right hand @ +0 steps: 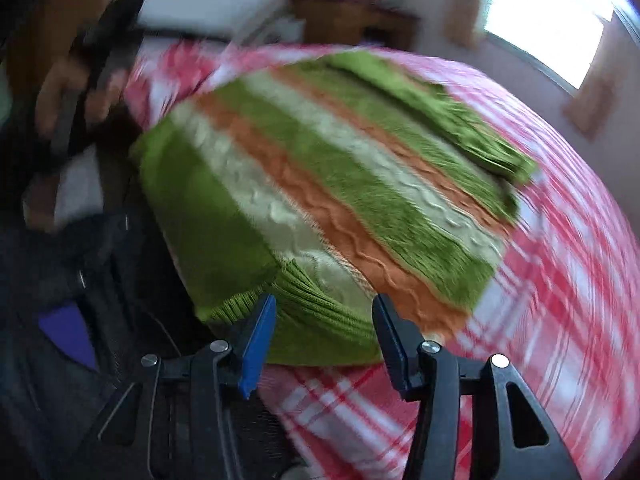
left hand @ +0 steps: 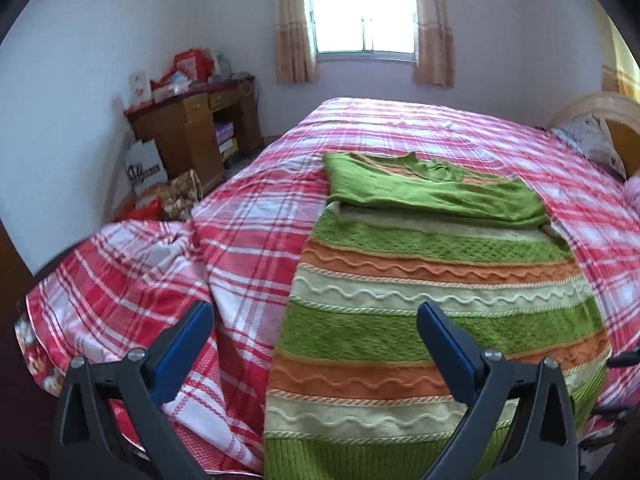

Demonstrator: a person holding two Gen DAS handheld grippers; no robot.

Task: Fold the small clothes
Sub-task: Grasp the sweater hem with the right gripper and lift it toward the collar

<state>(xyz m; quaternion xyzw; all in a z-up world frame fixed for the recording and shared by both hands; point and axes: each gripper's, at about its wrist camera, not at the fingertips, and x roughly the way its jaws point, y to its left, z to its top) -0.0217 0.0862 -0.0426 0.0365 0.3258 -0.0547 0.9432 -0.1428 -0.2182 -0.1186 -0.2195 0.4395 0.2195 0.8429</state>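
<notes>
Presently we logged one striped sweater (left hand: 436,280) flat on the plaid bedspread (left hand: 248,248), sleeves folded in. Left gripper (left hand: 316,332) gaped empty; right gripper (right hand: 324,332) straddled the hem, unclenched. Next: pinch hem, fold upward.

One striped knit sweater (left hand: 420,304) lies on the bed, in bands of three colours: green, orange and cream. One red-and-white plaid bedspread (left hand: 248,216) covers the one bed. One patterned pillow (left hand: 592,144) sits at the headboard corner. Two grippers show, the left gripper (left hand: 316,340) and the right gripper (right hand: 324,332), each with two fingers. One window (left hand: 362,18) has two curtains (left hand: 294,28), one each side. One wooden desk (left hand: 192,128) stands in the room's corner. One white paper bag (left hand: 144,170) leans beside it.
</notes>
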